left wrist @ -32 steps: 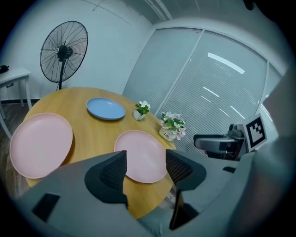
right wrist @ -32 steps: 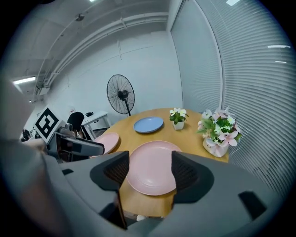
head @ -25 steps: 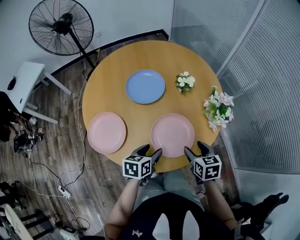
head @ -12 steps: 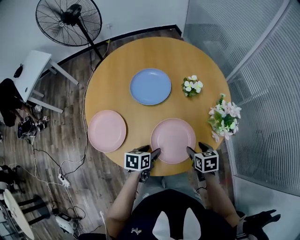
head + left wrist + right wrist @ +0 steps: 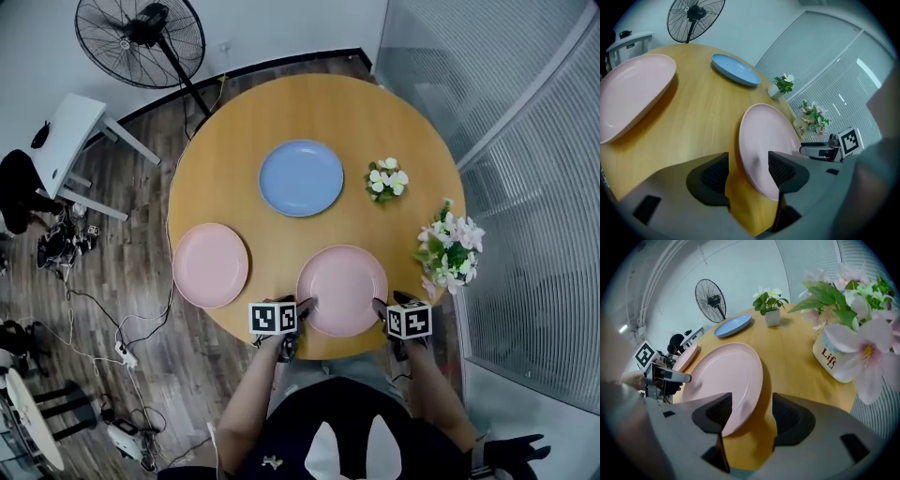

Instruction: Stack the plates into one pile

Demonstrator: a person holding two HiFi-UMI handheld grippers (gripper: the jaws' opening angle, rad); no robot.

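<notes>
Filling the middle of the head view, the round wooden worktop [image 5: 281,112] is carrying three plates, all lying flat and well apart, none stacked. Its near edge is being hidden by the two grippers and the person's arms. Behind it a standing fan [image 5: 141,42] is being cut off by the top of the frame. The blue plate [image 5: 301,177] is lying farthest from the person. The left pink plate [image 5: 210,264] is sitting by the worktop's left rim, and the near pink plate [image 5: 342,286] is lying just in front of the person, between both grippers. At the right rim a large flower pot [image 5: 450,246] is standing, its print partly covered by blossoms in the right gripper view. A small flower pot [image 5: 386,180] is standing near the blue plate. The left gripper [image 5: 298,305] is holding its jaws apart astride the near pink plate's left rim, one jaw showing against the plate and the other against bare wood. Whether either jaw is touching the plate is hard to make out. The right gripper [image 5: 387,304] is sitting likewise at the plate's right rim, jaws apart and not clamped.
</notes>
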